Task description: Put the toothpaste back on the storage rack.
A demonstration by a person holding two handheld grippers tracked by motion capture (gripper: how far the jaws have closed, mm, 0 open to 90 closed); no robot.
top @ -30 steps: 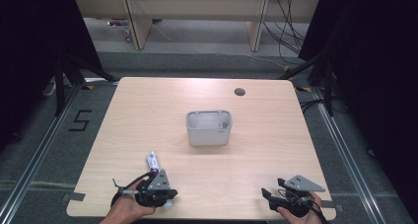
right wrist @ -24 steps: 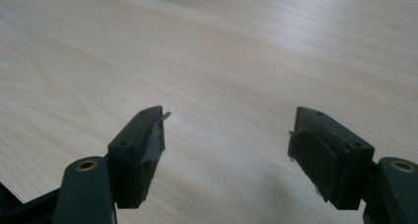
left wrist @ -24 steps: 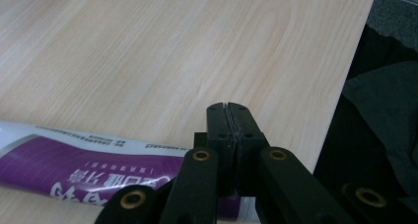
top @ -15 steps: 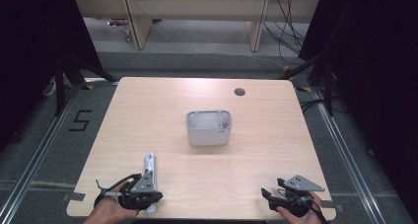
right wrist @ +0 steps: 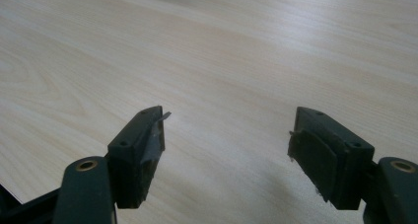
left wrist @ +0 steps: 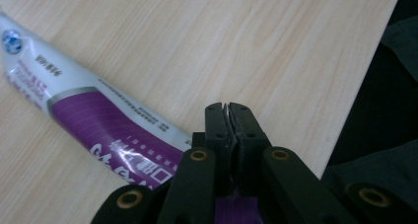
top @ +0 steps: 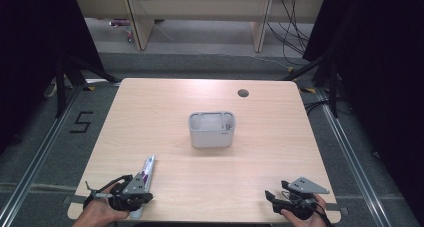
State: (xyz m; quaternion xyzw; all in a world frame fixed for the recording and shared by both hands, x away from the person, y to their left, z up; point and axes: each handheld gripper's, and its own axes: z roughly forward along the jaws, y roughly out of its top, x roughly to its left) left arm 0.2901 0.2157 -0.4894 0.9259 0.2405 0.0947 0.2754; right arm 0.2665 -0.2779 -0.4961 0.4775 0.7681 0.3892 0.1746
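Tube in my left claw, holder not reached yet

My left claw [left wrist: 229,116] is clamped on the tail end of a white-and-purple plastic tube [left wrist: 106,123] lying flat near the table's front-left edge; the grey plastic holder [top: 211,129] sits mid-table, well apart. Right claw [right wrist: 226,140] gapes wide, nothing in it. Tube print too blurred to read; floor mark reads "5" [top: 81,122].

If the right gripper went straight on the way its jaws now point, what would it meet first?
Probably nothing: the right gripper, jaws open, has bare table ahead of it in its own view. In the high view the grey bin stands farther off; whether it is in line is unclear.
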